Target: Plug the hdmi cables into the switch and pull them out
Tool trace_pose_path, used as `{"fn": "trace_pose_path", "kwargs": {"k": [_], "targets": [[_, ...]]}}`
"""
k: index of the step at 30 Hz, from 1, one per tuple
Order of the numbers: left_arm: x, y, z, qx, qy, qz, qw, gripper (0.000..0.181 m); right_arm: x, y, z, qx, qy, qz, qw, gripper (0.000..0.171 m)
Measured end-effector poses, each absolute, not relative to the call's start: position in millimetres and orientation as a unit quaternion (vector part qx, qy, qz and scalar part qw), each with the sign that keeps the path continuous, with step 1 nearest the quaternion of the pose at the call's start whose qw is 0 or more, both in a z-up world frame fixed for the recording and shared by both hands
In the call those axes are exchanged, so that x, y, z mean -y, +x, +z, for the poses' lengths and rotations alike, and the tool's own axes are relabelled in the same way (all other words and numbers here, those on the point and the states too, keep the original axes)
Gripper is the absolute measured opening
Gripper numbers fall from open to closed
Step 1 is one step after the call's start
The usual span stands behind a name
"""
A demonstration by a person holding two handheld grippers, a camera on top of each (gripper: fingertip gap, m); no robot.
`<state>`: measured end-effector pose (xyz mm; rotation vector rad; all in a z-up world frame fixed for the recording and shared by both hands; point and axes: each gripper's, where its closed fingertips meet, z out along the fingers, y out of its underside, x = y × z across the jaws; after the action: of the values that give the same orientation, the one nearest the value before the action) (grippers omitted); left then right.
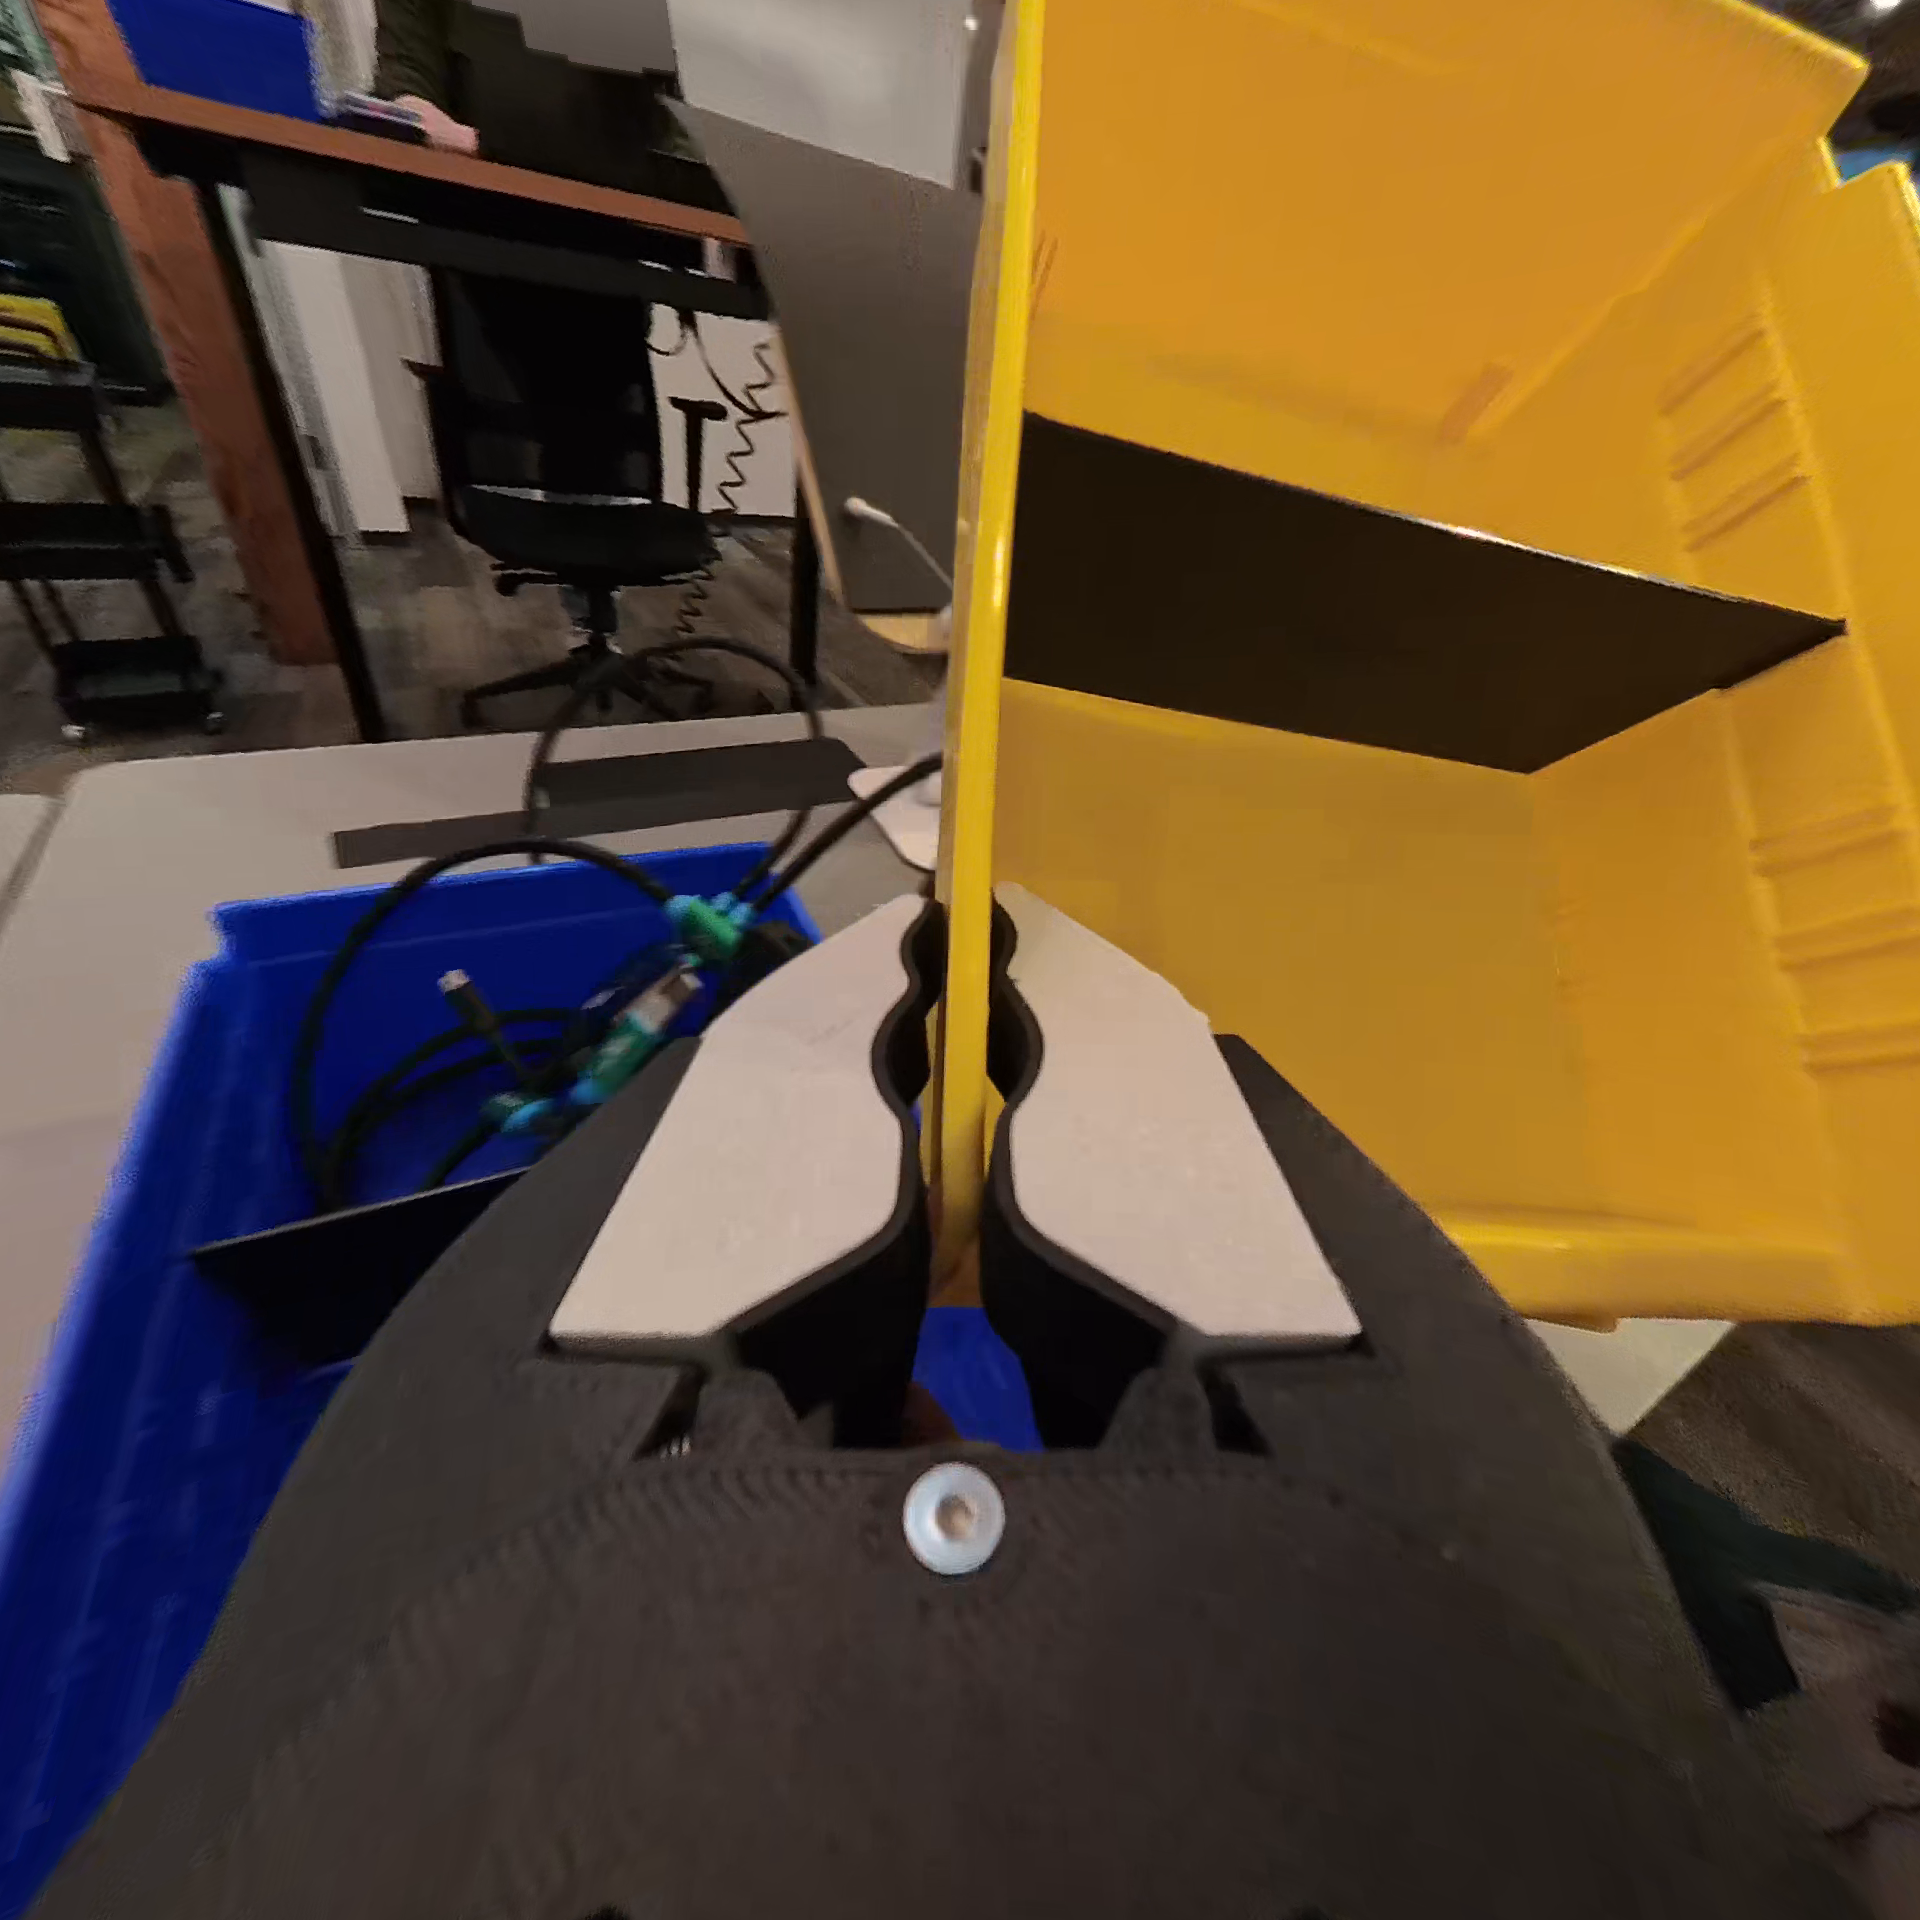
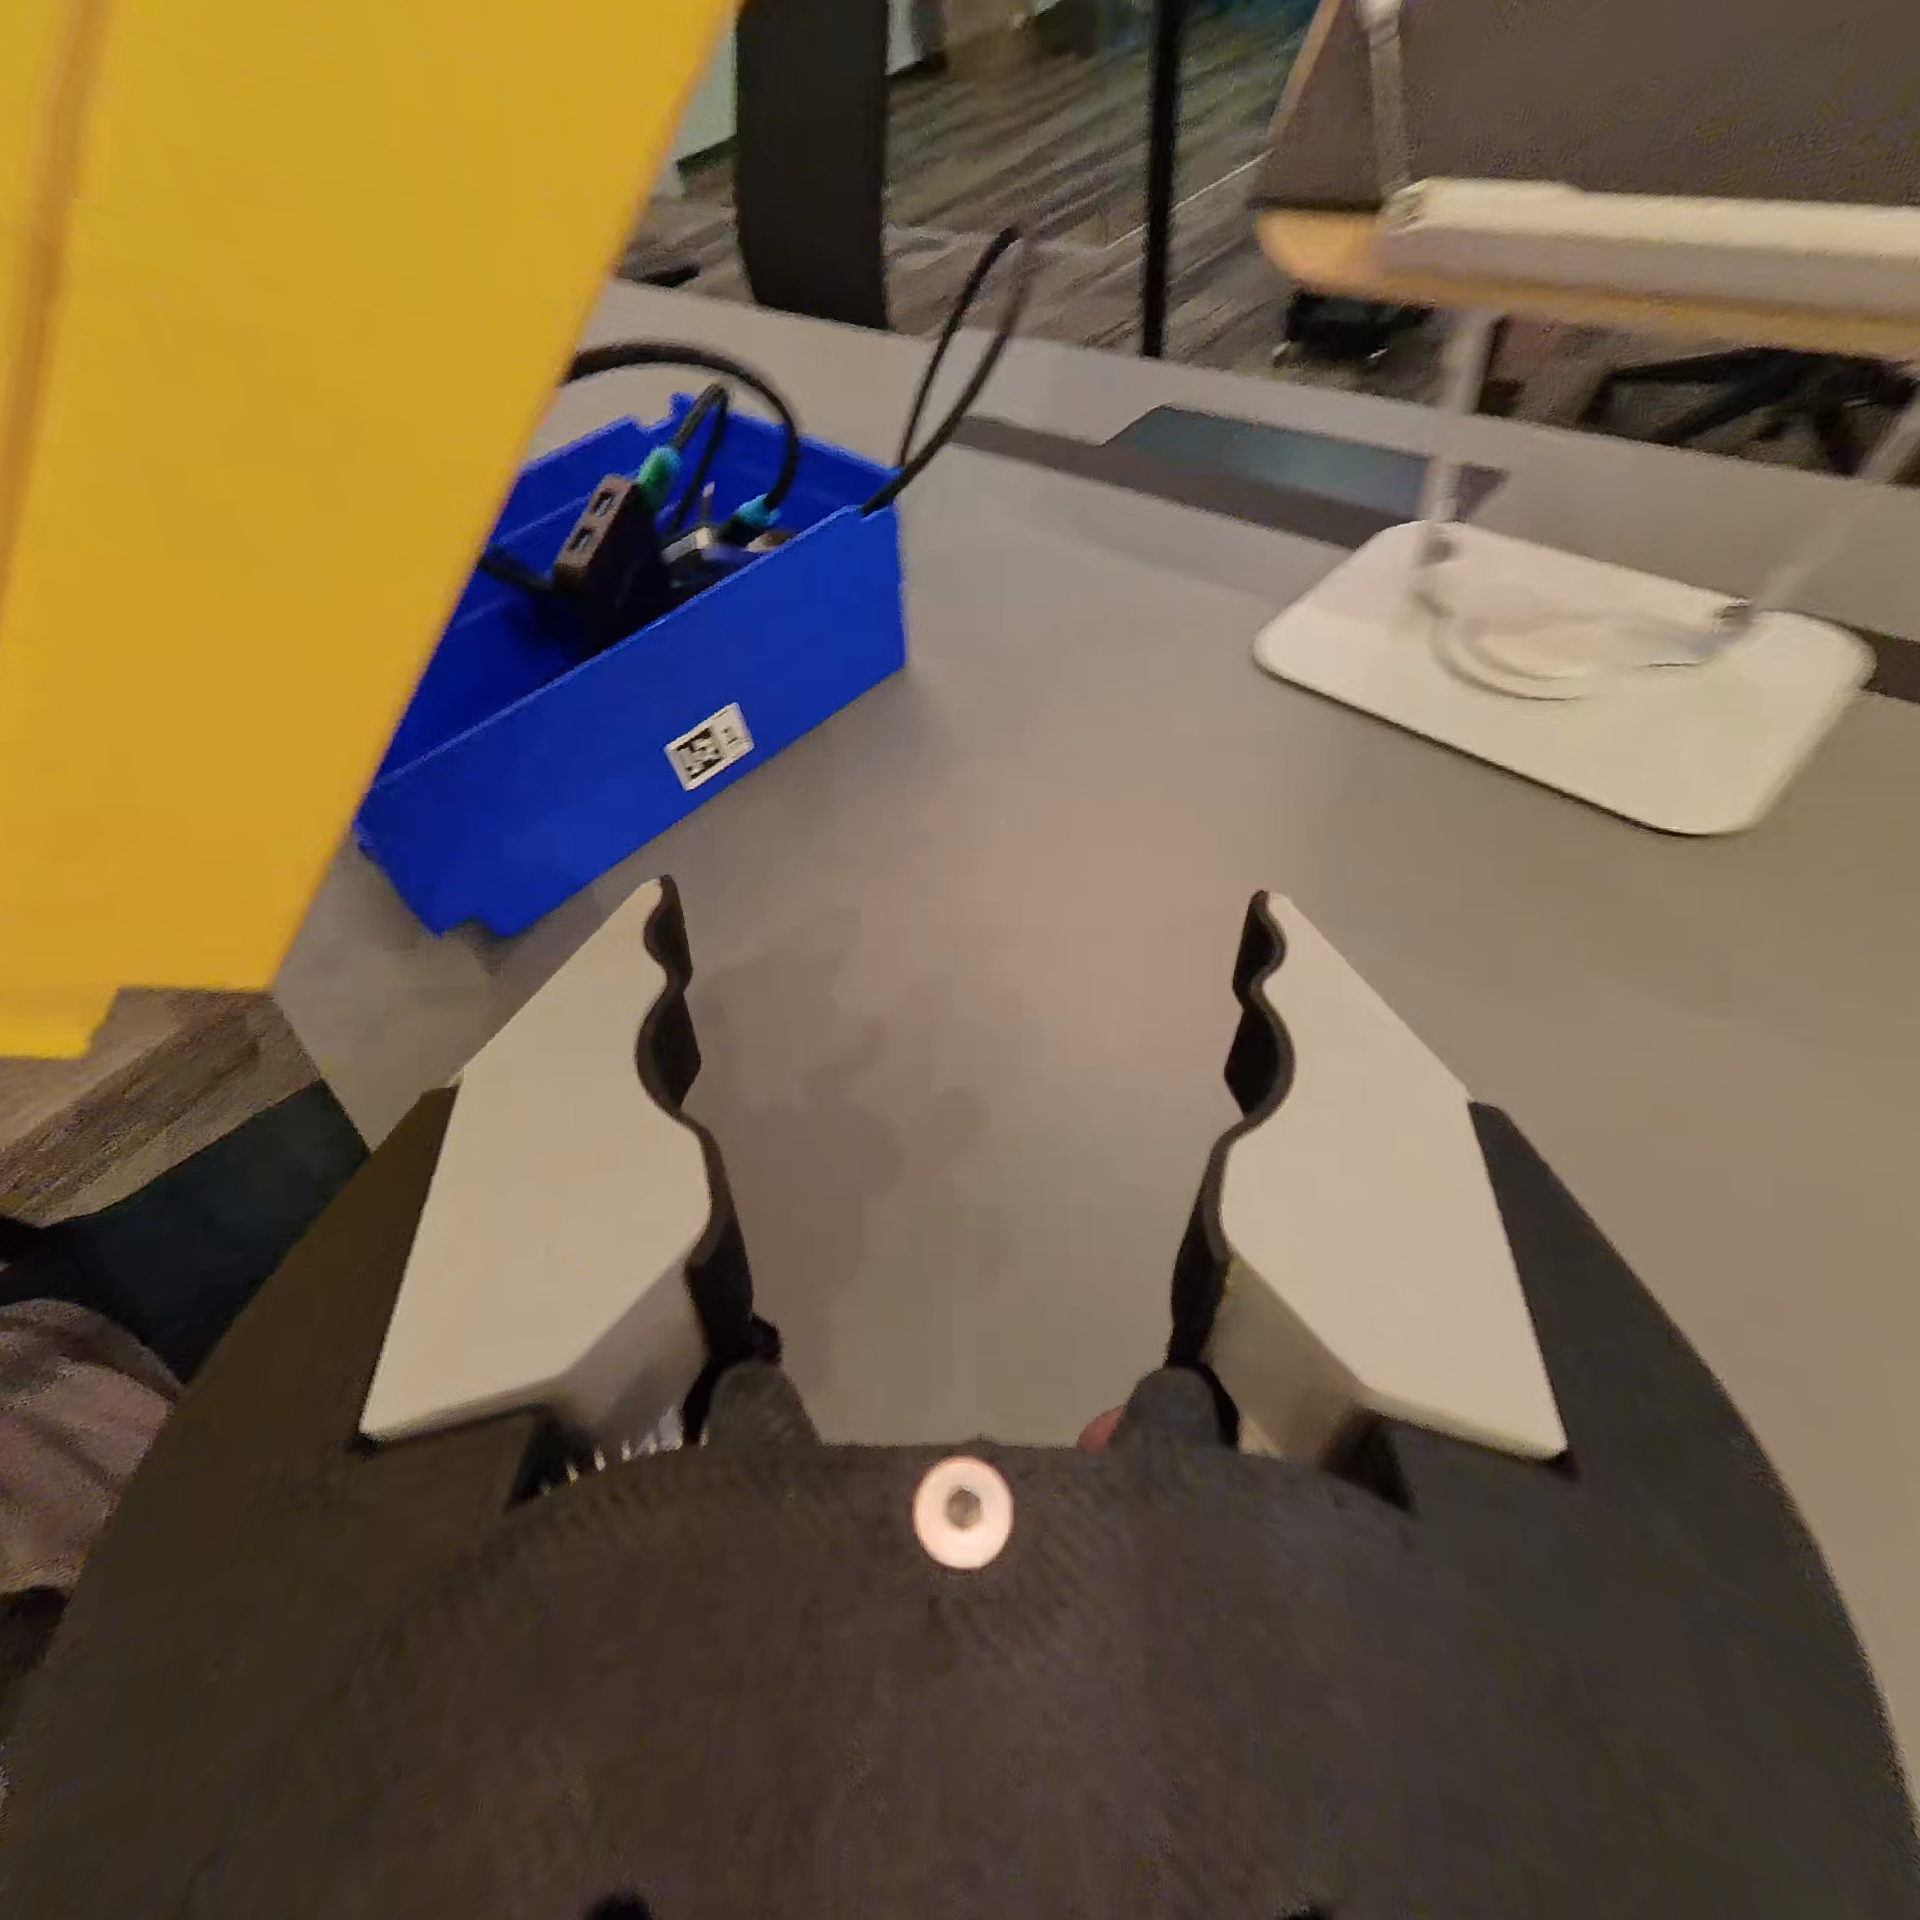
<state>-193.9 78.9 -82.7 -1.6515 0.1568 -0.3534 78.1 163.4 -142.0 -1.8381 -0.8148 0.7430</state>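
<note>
My left gripper [image 1: 966, 925] is shut on the thin side wall of a yellow bin [image 1: 1351, 935], which it holds tipped up in the air; the bin has a black divider inside and looks empty. The same yellow bin [image 2: 260, 468] fills the upper left of the right wrist view. A blue bin [image 1: 208, 1195] on the grey table holds black HDMI cables [image 1: 343, 997] with green and blue marked plugs. In the right wrist view the blue bin [image 2: 644, 727] also holds a small black switch box [image 2: 608, 540]. My right gripper [image 2: 961, 925] is open and empty above the table.
A white flat stand base [image 2: 1558, 686] with a clear post sits on the grey table [image 2: 1039, 883] at the right. One cable [image 2: 956, 343] sticks up out of the blue bin. An office chair [image 1: 582, 509] and a wooden desk [image 1: 416, 177] stand beyond the table.
</note>
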Motion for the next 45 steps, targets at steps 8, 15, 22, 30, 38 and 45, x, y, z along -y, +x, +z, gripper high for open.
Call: {"fn": "trace_pose_path", "kwargs": {"k": [8,15,22,30,38,45], "targets": [[-119,-92,-123,-0.101,-0.765,-0.207,0.601,0.005,-143,183,-98,0.251,-0.727,0.341,0.541,0.105],[-153,-27,-173,-0.11,-0.804,-0.218,0.543,0.005,-106,201,-115,0.216,-0.734,0.38,0.52,0.108],[-170,19,-213,-0.128,-0.839,-0.217,0.483,0.005,-94,188,-170,0.209,-0.789,0.336,0.471,0.101],[-171,52,-237,-0.137,-0.858,-0.197,0.455,0.007,-107,199,-217,0.234,-0.835,0.232,0.441,0.097],[-156,79,-249,-0.158,-0.862,-0.248,0.412,0.026,-130,225,-234,0.239,-0.847,0.17,0.443,0.09],[-134,121,-242,-0.214,-0.843,-0.322,0.373,0.047,-156,274,-238,0.246,-0.856,0.1,0.444,0.058]]}}
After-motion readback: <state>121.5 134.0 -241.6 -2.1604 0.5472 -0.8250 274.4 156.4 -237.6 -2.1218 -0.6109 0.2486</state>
